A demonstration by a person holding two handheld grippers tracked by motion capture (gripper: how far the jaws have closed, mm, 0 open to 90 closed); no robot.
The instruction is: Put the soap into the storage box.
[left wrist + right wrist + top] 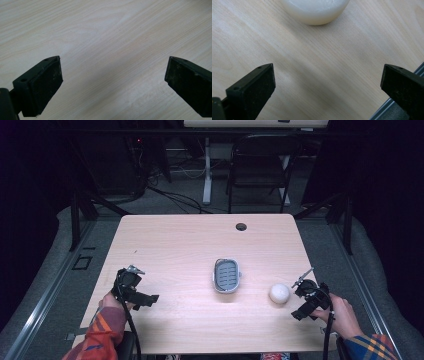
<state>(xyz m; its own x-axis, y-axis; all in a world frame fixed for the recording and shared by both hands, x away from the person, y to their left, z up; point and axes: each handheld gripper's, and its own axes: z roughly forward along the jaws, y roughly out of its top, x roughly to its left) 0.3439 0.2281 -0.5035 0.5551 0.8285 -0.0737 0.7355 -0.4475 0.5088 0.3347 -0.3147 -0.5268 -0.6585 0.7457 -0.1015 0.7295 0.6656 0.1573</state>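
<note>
Two tools are held low over the table (200, 245), neither gripping anything. The right tool (299, 296) stands just beside a white round object, possibly a soap bar (279, 293), near the table's right edge; in the right gripper view its jaws are spread wide with bare wood between them, and the soap bar (315, 11) lies ahead of the jaws, not yet entered. The left tool (134, 287) is held near the left edge, well apart from everything; in the left gripper view its jaws are likewise spread wide over bare wood.

Progress is judged as early: the soap bar is untouched on the table, and a grey slotted dish (227, 275), apparently a soap dish, sits empty near the middle. Approach, grasp and any transfer are judged as still left.

Nothing is seen lying between soap bar and dish. A cable hole (241, 226) is noted at the far edge, and a folding chair (260, 165) beyond the table.
</note>
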